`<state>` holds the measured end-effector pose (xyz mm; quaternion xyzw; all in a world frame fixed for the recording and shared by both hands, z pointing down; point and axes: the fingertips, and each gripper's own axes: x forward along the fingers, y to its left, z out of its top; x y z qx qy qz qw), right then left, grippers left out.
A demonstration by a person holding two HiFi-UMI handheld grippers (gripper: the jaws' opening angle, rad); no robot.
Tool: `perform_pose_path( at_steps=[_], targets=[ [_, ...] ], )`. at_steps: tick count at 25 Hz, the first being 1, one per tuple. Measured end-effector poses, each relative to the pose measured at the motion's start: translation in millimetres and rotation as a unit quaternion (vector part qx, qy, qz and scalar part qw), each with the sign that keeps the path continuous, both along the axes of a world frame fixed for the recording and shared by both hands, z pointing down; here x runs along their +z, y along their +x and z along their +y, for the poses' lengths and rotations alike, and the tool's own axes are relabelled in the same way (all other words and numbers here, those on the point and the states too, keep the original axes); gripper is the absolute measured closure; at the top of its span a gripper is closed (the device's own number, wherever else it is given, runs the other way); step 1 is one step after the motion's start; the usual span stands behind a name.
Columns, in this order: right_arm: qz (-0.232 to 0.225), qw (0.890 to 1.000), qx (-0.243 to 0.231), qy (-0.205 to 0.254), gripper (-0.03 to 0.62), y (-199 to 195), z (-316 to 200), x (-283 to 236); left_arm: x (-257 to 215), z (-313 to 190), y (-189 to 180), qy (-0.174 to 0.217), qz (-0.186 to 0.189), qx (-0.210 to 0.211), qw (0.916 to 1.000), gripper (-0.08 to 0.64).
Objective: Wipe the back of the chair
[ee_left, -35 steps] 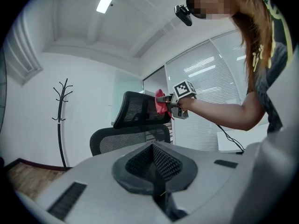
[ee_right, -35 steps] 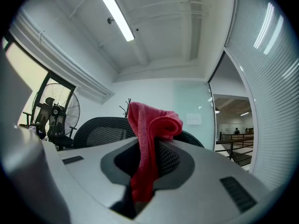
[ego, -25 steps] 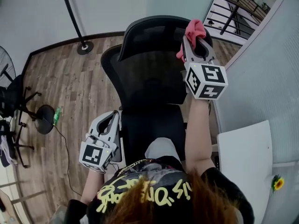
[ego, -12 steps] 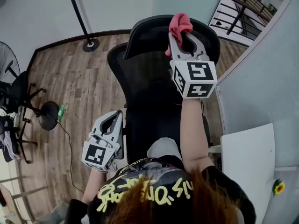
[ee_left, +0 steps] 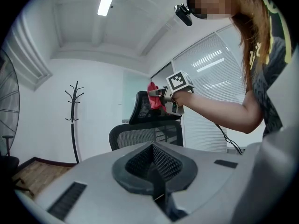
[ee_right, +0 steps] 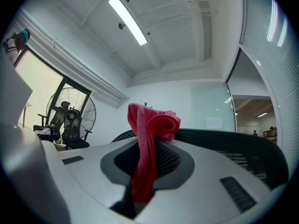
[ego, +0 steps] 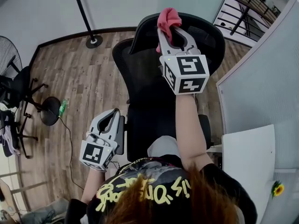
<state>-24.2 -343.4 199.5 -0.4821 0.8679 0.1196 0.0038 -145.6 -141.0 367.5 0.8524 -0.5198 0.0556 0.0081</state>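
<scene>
A black mesh office chair (ego: 154, 73) stands in front of me, its back and headrest (ego: 205, 34) turned toward me. My right gripper (ego: 169, 26) is raised at the top of the headrest and is shut on a red cloth (ego: 168, 18), which is bunched at the jaw tips. The red cloth (ee_right: 149, 143) hangs between the jaws in the right gripper view, with the headrest rim (ee_right: 243, 146) just behind it. My left gripper (ego: 111, 120) is held low beside the chair's left armrest, shut and empty. Up ahead in the left gripper view is the chair (ee_left: 145, 129).
A coat stand (ego: 86, 17) is on the wood floor at the back left. Another office chair (ego: 18, 97) and a fan (ego: 7, 55) are at the far left. A cable (ego: 67, 143) runs across the floor. A white desk (ego: 247, 162) and partition are on the right.
My right gripper has carried the red cloth leftward along the top of the headrest. The left gripper has hardly moved.
</scene>
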Motion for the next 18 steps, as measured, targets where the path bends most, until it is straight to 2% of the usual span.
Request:
perform_pose_path(
  at_steps=[9,18],
  targets=[
    [0.011,1.0,-0.029,0.004,0.531,-32.5,13.3,-1.9,-6.1,8.2,-9.4,0.0,-0.001,-0.017,0.9999,0.566],
    [-0.001,0.998,-0.057,-0.006,0.531,-48.9,20.0,1.8,-4.4,10.0,-14.1,0.007,0.007,-0.014,0.9998,0.566]
  ],
)
